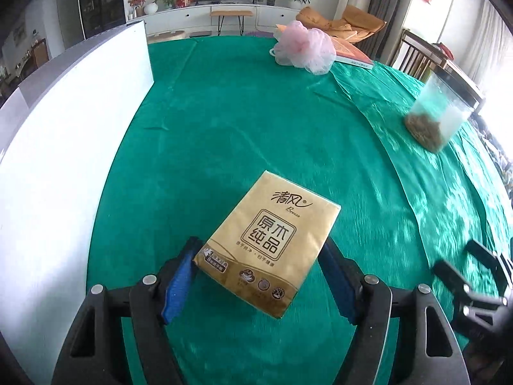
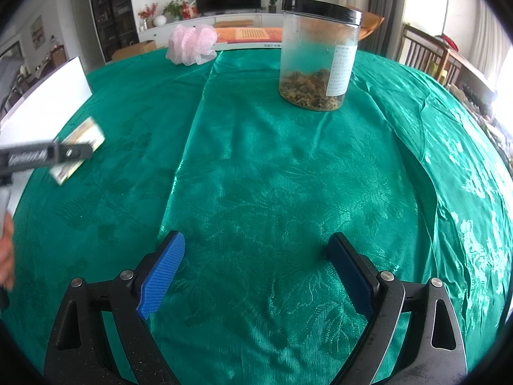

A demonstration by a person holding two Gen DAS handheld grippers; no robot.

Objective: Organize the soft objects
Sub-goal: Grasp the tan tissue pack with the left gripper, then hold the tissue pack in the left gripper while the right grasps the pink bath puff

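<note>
From my left wrist camera I see the left gripper [image 1: 259,256] clamped on a gold tissue pack [image 1: 269,240]: both blue pads [image 1: 178,284] press its long sides near the lower end, and the pack's far end sticks out beyond the fingertips, lifted clear of the green tablecloth [image 1: 243,122]. That grip is not readable from the right wrist camera, where the pack [image 2: 81,149] is only a blurred shape at the left edge, half behind a dark gripper arm, with the white box [image 2: 48,102] just beyond it.

The right camera gives me what the left one smears: the clear jar [image 2: 317,57] with a black lid, upright, with brownish dried bits in the bottom and a white label. The pink mesh bath pouf [image 2: 192,45] lies beyond the jar and to its left, at the table's far edge, touching an orange-covered book [image 2: 247,35].

My right gripper [image 2: 256,256] has its fingers spread wide over bare cloth, nothing between them, on the near side of the jar.
</note>
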